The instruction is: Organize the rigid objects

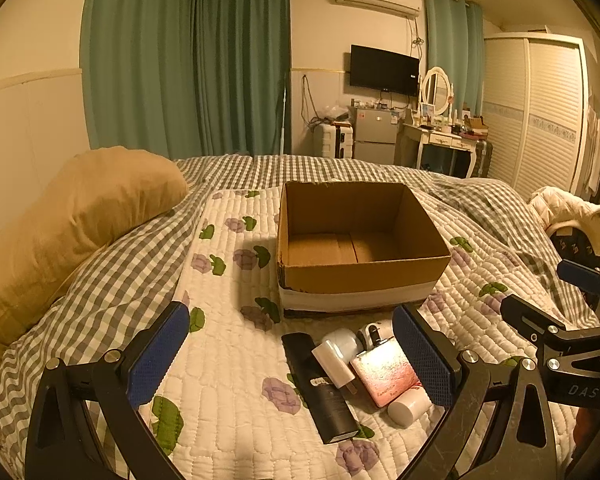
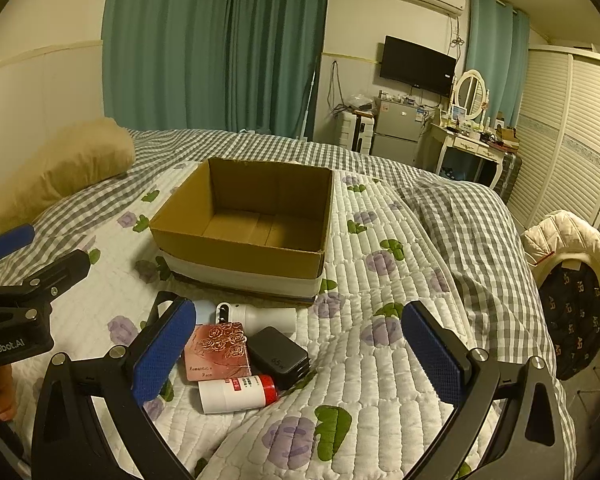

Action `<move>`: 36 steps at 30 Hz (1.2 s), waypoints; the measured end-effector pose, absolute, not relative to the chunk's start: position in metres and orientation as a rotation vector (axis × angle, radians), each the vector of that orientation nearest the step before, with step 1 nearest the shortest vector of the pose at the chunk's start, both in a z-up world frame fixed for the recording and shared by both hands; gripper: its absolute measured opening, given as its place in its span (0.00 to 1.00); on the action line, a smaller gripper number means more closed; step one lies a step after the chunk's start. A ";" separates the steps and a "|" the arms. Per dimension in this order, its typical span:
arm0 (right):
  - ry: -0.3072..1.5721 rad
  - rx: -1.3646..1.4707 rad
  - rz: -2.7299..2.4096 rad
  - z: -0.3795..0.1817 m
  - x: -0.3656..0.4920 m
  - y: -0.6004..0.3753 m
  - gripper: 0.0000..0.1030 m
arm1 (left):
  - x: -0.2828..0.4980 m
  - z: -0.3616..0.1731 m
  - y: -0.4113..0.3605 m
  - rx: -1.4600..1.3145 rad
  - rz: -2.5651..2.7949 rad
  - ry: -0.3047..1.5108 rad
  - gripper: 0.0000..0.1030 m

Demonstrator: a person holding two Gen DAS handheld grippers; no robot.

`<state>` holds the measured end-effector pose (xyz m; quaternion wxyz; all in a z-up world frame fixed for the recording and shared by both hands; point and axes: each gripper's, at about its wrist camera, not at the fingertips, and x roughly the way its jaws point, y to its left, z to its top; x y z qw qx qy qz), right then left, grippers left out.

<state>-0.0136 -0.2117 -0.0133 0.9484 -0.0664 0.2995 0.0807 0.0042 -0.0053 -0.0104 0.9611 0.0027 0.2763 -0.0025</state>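
An open, empty cardboard box [image 1: 364, 276] [image 2: 236, 256] stands on the quilt. In front of it lies a pile of small rigid things: a long black bar [image 1: 320, 388], a white plug adapter [image 1: 334, 364], a pink rose-patterned case [image 1: 384, 372] [image 2: 217, 350], a white bottle with a red cap [image 2: 238, 393] [image 1: 410, 406], a black 65W charger [image 2: 278, 356] and a white handheld device [image 2: 260, 317] [image 1: 374, 332]. My left gripper [image 1: 296, 356] is open, low over the pile. My right gripper [image 2: 300, 356] is open, just right of the pile. Both are empty.
The bed carries a white floral quilt [image 2: 380, 360] over a grey checked duvet [image 1: 112, 280]. A tan pillow [image 1: 92, 208] lies at the left. A chair with jackets [image 2: 572, 280] stands off the bed's right edge. A dresser, fridge and TV line the far wall.
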 end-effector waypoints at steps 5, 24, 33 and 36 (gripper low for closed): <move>0.609 -0.139 0.168 -0.014 -0.013 -0.211 1.00 | 0.005 -0.012 -0.006 0.016 -0.007 0.568 1.00; 0.614 -0.137 0.171 -0.017 -0.014 -0.211 1.00 | 0.005 -0.015 -0.009 0.018 -0.005 0.578 1.00; 0.613 -0.138 0.176 -0.018 -0.016 -0.211 1.00 | 0.004 -0.013 -0.006 0.018 0.005 0.576 1.00; 0.622 -0.146 0.180 -0.017 -0.013 -0.209 1.00 | 0.006 -0.012 -0.006 0.010 0.000 0.589 1.00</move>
